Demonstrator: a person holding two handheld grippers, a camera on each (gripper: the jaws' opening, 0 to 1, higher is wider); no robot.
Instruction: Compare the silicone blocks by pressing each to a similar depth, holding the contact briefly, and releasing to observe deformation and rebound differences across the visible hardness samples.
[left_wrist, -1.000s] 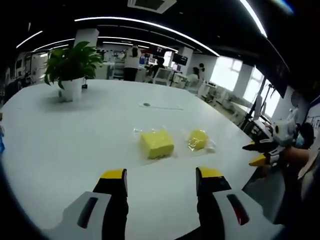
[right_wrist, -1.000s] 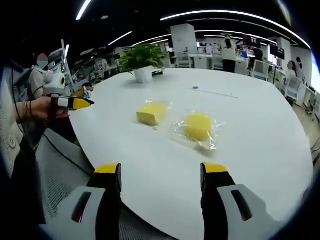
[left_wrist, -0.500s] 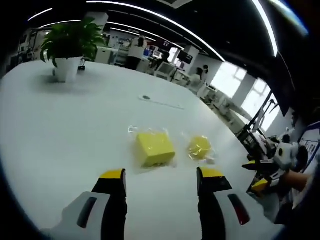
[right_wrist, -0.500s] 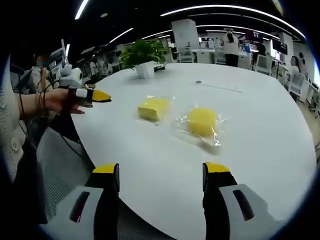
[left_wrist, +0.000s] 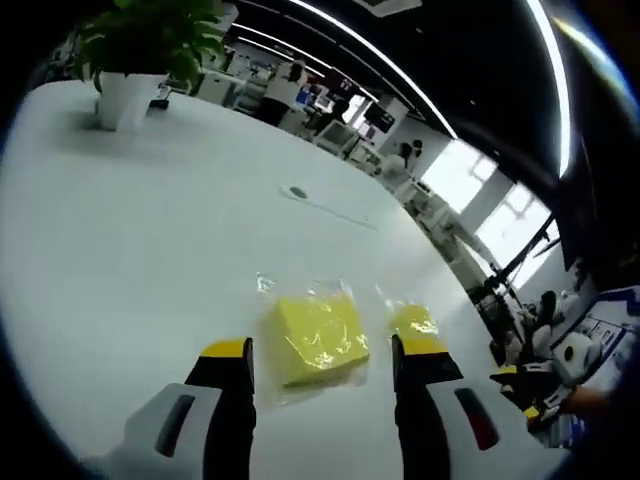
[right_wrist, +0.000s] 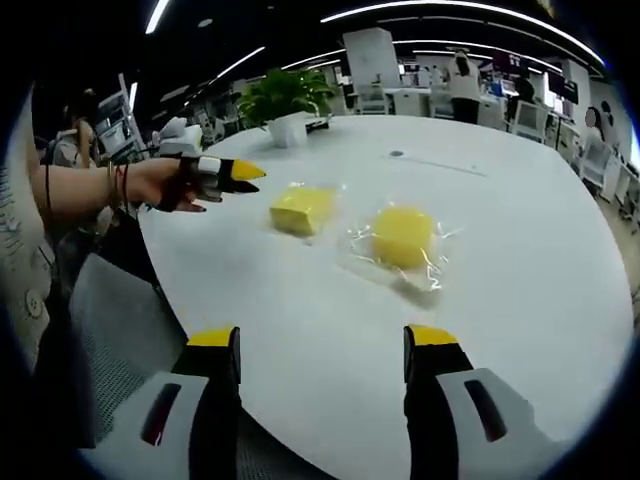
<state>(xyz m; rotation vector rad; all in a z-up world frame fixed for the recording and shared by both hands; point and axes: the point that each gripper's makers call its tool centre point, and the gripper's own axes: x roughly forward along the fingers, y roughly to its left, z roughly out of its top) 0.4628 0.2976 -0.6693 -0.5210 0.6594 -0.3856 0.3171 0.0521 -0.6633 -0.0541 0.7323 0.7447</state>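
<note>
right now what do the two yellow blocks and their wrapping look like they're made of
The square yellow block and the rounder yellow block look like matte, opaque silicone or a similar soft rubber, though the look alone can't confirm it. Each sits in a clear, crinkled plastic wrapper, glossy with glints. The white table looks smooth and faintly shiny.

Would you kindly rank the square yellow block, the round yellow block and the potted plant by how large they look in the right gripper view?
1. Potted plant, though it stands farthest away, so it is likely bigger still.
2 and 3. Round yellow block and square yellow block look alike; the round one is nearer, so I won't rank them.
</note>
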